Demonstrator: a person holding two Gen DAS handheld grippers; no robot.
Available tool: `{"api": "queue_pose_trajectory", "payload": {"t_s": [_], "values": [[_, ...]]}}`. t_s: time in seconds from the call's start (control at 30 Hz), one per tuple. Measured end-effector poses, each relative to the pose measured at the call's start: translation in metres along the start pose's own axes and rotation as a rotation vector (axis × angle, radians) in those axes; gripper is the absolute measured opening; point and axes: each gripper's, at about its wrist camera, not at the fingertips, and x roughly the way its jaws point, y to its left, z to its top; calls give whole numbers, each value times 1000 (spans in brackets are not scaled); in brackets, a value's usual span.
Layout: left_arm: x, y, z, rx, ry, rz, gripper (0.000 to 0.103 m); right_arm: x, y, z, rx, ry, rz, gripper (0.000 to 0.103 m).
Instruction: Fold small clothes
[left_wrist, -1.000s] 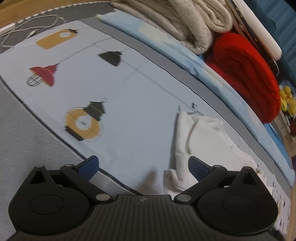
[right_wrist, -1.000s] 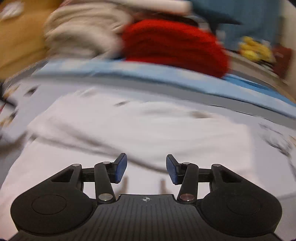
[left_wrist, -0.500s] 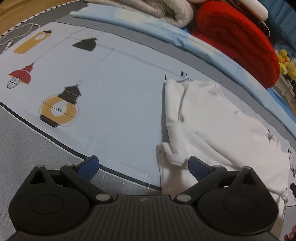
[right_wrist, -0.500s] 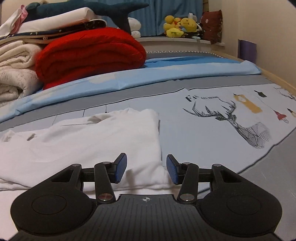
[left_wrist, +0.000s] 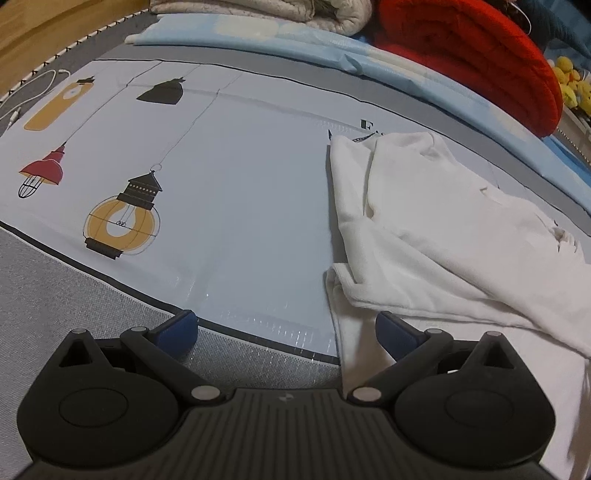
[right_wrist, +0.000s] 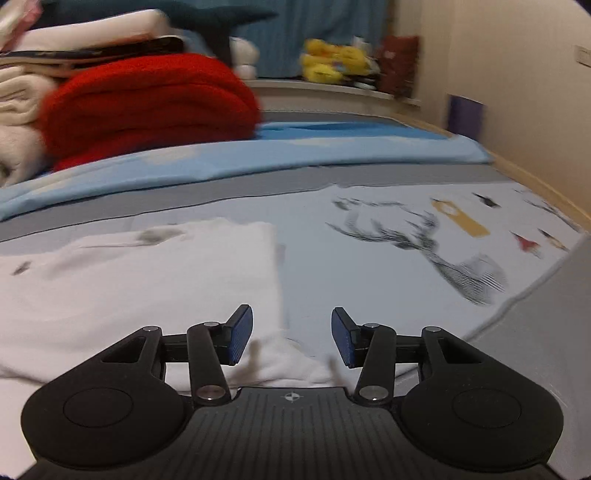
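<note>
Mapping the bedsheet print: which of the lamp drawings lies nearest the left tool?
The yellow lantern with a bulb inside, just ahead of the left tool. The red cage lamp, black shade and yellow oblong lamp lie farther away.

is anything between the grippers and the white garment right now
Nothing visible is. The left gripper is open with the white garment edge just ahead of its right finger; the right gripper is open over the garment's corner. Only bare bedsheet lies around it.
</note>
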Motion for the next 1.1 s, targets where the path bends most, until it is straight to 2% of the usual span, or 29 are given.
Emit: {"api": "queue_pose_trajectory", "payload": {"t_s": [0.03,0.07,0.1,0.17,0.2,0.27,0.37,0.43,0.57,0.63,0.7,0.83,0.93,1.1], "values": [[0,-1,0,6,2,2,103,8,0,-3,-18,57,-27,49],[1,-2,-1,12,3,5,103,16,-1,-8,-24,98,-64,55],[1,-3,-1,18,4,8,103,16,-5,-9,1,70,-72,61],[1,-4,-1,28,3,13,103,10,-7,0,20,47,-117,58],[1,-5,-1,30,4,15,103,0,-8,2,37,-4,-109,57],[1,-6,-1,32,6,19,103,-15,-6,8,55,-85,-75,58],[-4,-13,-2,52,-6,22,103,-48,6,12,21,-154,21,59],[-17,-21,-6,99,-27,37,103,-81,15,11,-12,-193,68,62],[-66,-35,-30,193,-104,86,103,-158,26,-1,-74,-141,172,64],[-91,-44,-42,209,-65,129,103,-199,28,-17,-142,-92,203,64],[-116,-49,-62,249,-4,103,103,-239,27,-34,-198,-49,233,64],[-172,-44,-124,268,56,80,103,-307,19,-66,-235,8,261,65],[-206,-37,-169,277,81,66,103,-347,15,-80,-258,4,259,65],[-254,-25,-224,272,60,53,103,-401,5,-98,-291,-57,293,65]]}}
